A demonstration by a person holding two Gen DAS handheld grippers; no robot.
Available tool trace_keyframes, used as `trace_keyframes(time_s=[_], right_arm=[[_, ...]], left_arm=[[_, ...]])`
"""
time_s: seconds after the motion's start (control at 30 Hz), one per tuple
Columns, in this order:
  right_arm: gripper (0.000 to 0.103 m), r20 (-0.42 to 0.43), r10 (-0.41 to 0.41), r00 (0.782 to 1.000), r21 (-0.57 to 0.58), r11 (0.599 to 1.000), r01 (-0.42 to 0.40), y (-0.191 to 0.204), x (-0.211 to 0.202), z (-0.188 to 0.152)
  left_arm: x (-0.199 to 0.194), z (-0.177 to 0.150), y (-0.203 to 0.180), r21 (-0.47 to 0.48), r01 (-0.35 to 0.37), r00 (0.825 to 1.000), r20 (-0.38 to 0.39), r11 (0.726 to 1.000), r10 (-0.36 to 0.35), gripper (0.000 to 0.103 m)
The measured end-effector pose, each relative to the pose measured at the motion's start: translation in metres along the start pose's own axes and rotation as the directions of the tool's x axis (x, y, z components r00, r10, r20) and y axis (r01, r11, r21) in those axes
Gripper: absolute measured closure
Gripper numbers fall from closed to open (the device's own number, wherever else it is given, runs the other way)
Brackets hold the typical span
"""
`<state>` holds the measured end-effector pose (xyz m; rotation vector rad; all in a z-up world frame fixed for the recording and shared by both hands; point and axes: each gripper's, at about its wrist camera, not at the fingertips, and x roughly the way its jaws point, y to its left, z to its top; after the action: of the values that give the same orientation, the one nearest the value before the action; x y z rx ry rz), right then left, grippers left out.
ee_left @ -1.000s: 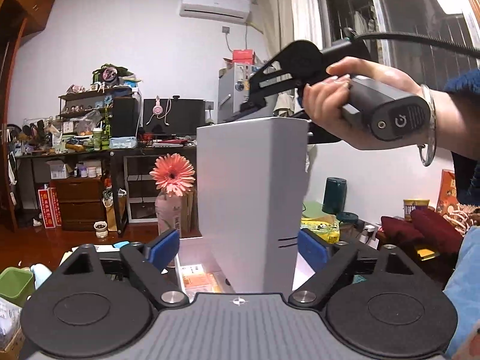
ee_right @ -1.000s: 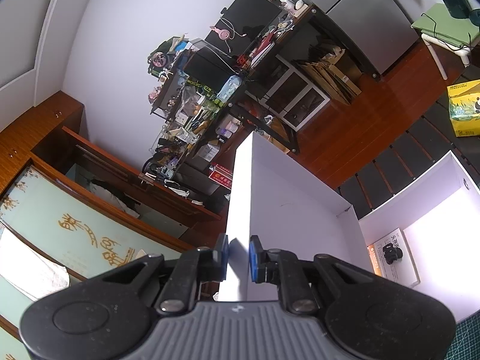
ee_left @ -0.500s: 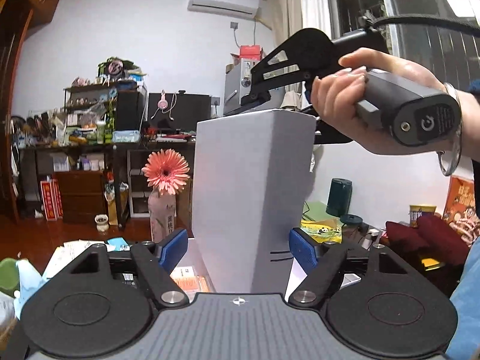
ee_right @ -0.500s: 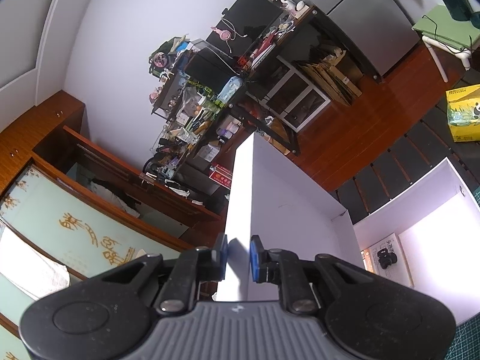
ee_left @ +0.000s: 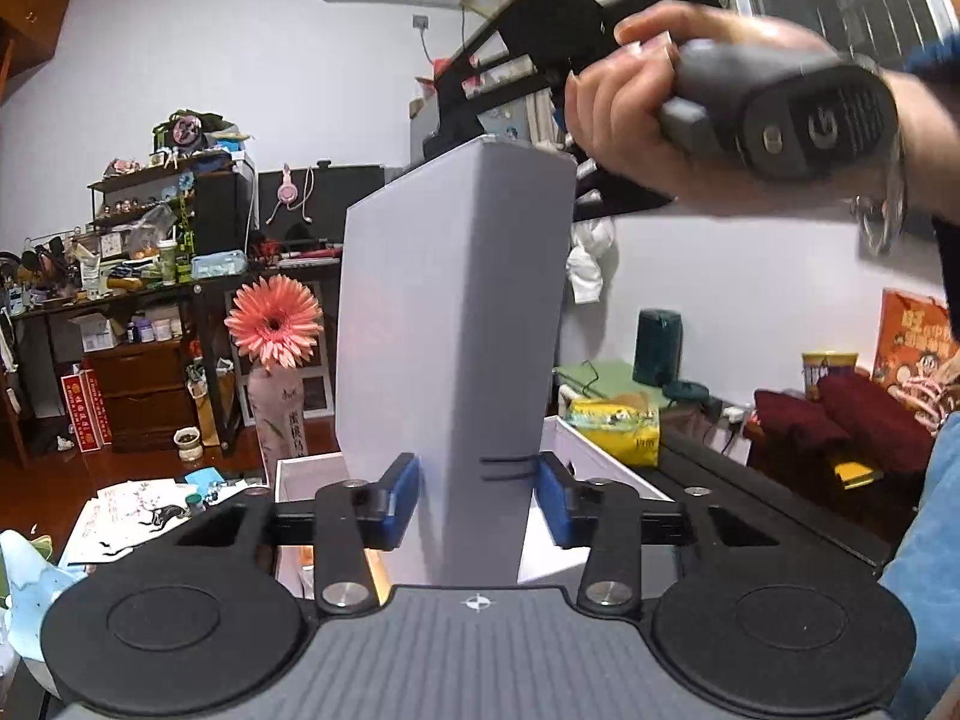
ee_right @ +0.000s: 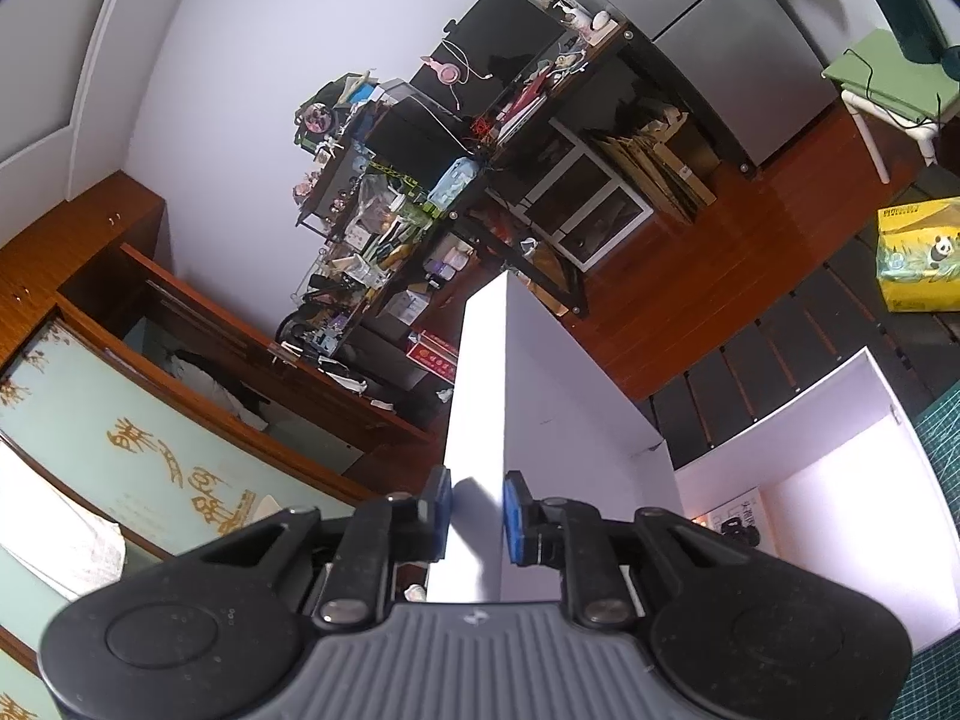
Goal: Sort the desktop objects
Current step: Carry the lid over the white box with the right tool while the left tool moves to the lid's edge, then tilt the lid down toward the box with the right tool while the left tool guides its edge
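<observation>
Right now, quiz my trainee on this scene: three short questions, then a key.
1. True or false: the lid stands upright.
2. The right hand-held gripper is clamped on: A a cup, B the lid, C a book.
3. Fill in: the tissue pack is mostly ___ in colour.
Key: 1 true; 2 B; 3 yellow.

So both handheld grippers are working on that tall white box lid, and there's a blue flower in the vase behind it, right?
Not quite: the flower is pink-orange, not blue, as the left wrist view shows. The rest holds: the left gripper and the right gripper both straddle the white box lid.
</observation>
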<state>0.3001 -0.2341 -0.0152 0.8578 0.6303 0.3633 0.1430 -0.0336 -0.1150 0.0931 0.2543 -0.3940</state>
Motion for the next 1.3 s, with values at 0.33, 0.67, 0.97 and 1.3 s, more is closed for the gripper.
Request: trace_keyframes(time_s=[0.33, 0.67, 0.97, 1.3], right_arm=[[0.084, 0.004, -0.026, 1.000, -0.030, 0.999, 0.026, -0.002, -0.008, 0.006], [0.076, -0.014, -0.158, 0.987, -0.168, 0.974, 0.153, 0.021, -0.015, 0.012], [0.062, -0.013, -0.243, 0.970, -0.264, 0.937, 0.231, 0.050, -0.020, 0.014], [0.055, -0.021, -0.465, 0.885, -0.472, 0.785, 0.401, 0.105, -0.009, -0.017]], left_arm=[[-0.001, -0.004, -0.016, 0.017, -0.053, 0.998, 0.024, 0.998, 0.053, 0.063], [-0.001, -0.005, -0.023, 0.035, -0.078, 0.997, 0.031, 0.996, 0.077, 0.064], [0.000, -0.006, -0.025, 0.066, -0.082, 0.996, 0.036, 0.994, 0.080, 0.064], [0.001, -0.006, -0.024, 0.071, -0.087, 0.996, 0.036, 0.994, 0.084, 0.064]])
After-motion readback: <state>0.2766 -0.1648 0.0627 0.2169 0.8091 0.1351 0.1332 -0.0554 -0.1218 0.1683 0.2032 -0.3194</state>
